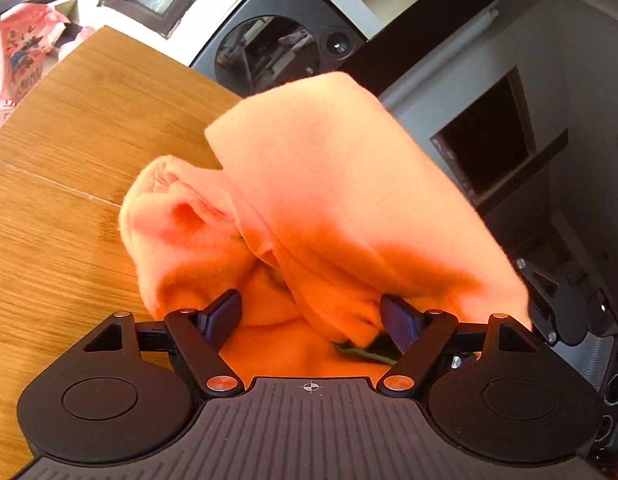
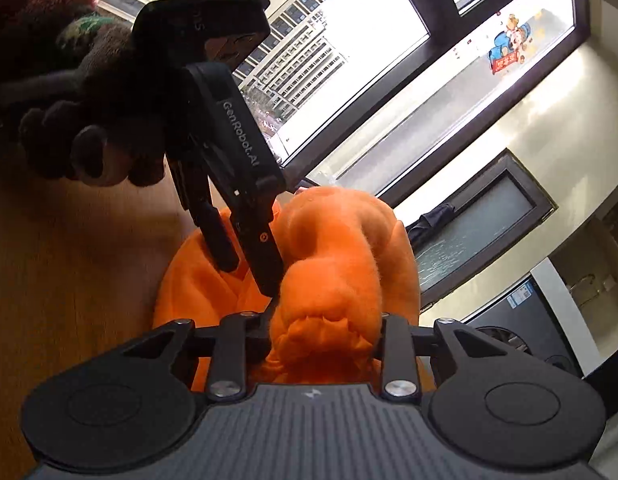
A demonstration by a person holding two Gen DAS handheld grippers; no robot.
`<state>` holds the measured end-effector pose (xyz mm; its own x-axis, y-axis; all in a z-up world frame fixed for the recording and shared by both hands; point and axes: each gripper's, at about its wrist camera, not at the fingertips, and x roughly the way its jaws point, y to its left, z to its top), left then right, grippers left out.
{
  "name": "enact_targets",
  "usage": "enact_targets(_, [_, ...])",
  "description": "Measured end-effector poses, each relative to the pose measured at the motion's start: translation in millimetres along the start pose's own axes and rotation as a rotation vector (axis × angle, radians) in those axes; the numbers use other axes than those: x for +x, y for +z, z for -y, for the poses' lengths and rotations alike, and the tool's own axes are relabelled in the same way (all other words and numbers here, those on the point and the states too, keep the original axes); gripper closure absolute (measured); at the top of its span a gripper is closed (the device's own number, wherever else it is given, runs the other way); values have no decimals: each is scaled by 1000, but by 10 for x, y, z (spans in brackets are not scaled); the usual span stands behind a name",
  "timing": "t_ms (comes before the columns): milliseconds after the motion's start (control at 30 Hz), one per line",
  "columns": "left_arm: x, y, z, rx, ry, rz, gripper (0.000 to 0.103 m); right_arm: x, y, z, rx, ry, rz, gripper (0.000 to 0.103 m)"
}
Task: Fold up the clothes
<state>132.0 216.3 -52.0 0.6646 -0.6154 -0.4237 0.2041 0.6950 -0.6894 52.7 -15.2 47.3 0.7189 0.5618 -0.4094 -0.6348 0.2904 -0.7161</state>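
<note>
Here right claw (image 2: 325,332) pinches bunched orange garment (image 2: 333,264) over wooden table (image 2: 69,248).

The fleece garment (image 1: 329,200) is plain bright orange, paler where the light hits it, with a small dark green bit near its folds, and it lies on a warm honey-brown surface (image 1: 69,140) with wood grain. The left gripper (image 1: 311,316) is black with dark blue pads (image 1: 225,316); the right gripper (image 2: 323,344) is black too. At far left lies a pink cloth (image 1: 21,60) with a blue and red print, and the washing machine (image 1: 293,32) is dark grey.
</note>
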Motion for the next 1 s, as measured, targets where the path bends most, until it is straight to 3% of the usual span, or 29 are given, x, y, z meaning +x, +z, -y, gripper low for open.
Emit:
enact_targets(167, [-634,83,21,-27,-24,155,7,23,36,-345,-149,88,-11,67])
enact_targets(233, [-694,157,82,-51,-73,199,6,13,34,-445,-179,121,-19,63])
enact_targets(333, [-457,291,335,-40,-161,226,5,-48,60,-526,-183,128,-23,61])
enact_targets(400, [-225,338,444,-18,-187,210,5,-91,64,-407,-119,155,-24,56])
enact_targets(467, [13,331,437,-20,-146,167,5,-153,54,-248,-46,186,-20,49])
enact_targets(533, [197,270,307,-69,-86,119,5,-301,38,-12,36,215,-1,36])
enact_targets(600, [270,213,158,-115,-39,95,9,-503,-23,298,151,233,45,13])
enact_targets(667, [264,163,22,-153,-36,90,10,-680,-110,623,289,252,88,0])
enact_targets(733, [223,131,-64,-173,-49,93,10,-811,-200,964,437,268,130,0])
enact_targets(867, [157,71,-77,-164,-35,103,10,-462,-339,1660,733,225,162,0])
enact_targets(933, [103,49,-29,-148,-15,112,10,-36,-400,1695,786,235,68,0])
enact_targets(1000, [1,41,81,-100,15,131,9,314,-418,1425,727,257,-74,0])
